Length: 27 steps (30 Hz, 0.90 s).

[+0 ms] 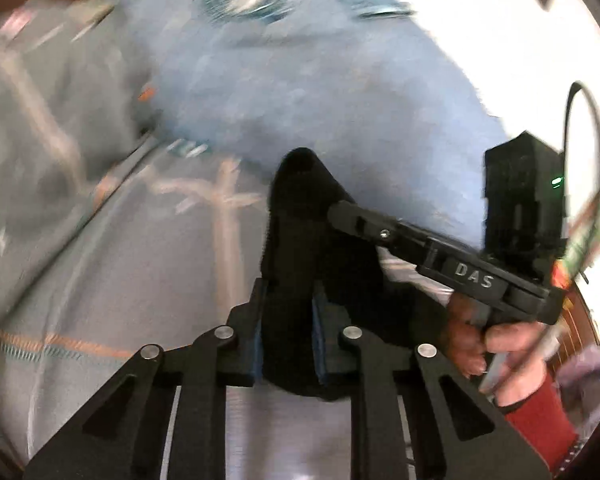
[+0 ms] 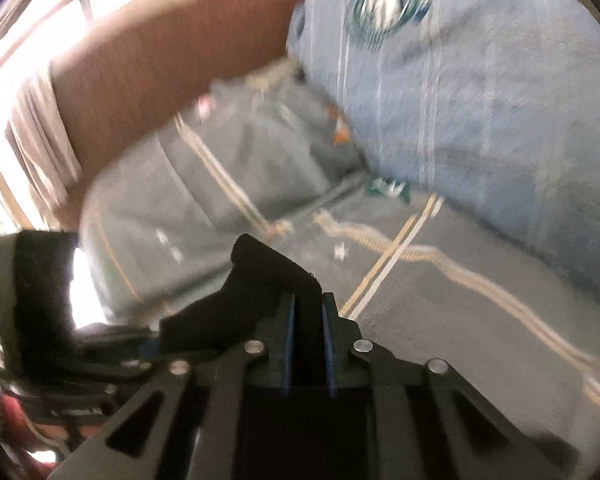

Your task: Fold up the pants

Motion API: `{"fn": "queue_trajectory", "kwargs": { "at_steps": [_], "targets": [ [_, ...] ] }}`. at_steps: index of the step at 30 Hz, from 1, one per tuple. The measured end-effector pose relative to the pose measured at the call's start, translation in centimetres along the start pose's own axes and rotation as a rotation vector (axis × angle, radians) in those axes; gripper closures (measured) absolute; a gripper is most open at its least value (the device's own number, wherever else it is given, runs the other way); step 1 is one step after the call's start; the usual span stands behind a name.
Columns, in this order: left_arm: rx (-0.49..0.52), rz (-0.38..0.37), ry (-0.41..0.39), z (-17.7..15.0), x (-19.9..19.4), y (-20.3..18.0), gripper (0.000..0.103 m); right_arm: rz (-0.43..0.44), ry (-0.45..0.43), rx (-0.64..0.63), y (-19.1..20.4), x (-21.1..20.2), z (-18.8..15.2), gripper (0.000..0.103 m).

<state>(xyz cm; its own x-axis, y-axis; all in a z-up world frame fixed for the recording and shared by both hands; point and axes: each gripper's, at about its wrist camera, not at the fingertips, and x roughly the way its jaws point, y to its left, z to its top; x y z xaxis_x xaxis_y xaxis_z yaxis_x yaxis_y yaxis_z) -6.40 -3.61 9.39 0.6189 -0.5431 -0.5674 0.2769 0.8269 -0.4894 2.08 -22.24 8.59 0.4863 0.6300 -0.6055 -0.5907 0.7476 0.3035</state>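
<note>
Jaws clamp black pants (image 1: 300, 216), angled down

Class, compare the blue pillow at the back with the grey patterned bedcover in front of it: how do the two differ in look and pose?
1. Colour: the pillow is light blue; the bedcover is grey.
2. Pattern: the pillow carries a round teal emblem; the bedcover has pale crossing stripes and a wavy line.
3. Pose: the pillow bulges up at the back; the bedcover lies spread out in front of it.

Shared: both are soft fabric with thin pale stripes, blurred in both views.
</note>
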Motion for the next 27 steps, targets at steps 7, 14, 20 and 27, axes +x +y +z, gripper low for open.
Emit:
{"fn": "queue_trajectory", "kwargs": {
  "at_steps": [7, 14, 20, 27],
  "targets": [
    [0.271, -0.198, 0.045, 0.3, 1.8, -11.9, 0.088, -0.074, -0.265, 0.165, -5.4, -13.5, -2.9, 0.103],
    [0.358, -0.303, 0.329, -5.9, 14.3, -18.3, 0.092, -0.330, -0.258, 0.435, -12.8, -19.5, -11.4, 0.098],
    [0.351, -0.342, 0.381, -6.5, 14.3, -17.5, 0.075, -0.258, -0.308, 0.611, -13.6, -23.6, -17.1, 0.051],
    [0.448, -0.360, 0.300, -1.6, 8.5, -15.2, 0.013, -0.177, -0.243, 0.592, -11.0, -20.5, -18.2, 0.040]
  ]
}}
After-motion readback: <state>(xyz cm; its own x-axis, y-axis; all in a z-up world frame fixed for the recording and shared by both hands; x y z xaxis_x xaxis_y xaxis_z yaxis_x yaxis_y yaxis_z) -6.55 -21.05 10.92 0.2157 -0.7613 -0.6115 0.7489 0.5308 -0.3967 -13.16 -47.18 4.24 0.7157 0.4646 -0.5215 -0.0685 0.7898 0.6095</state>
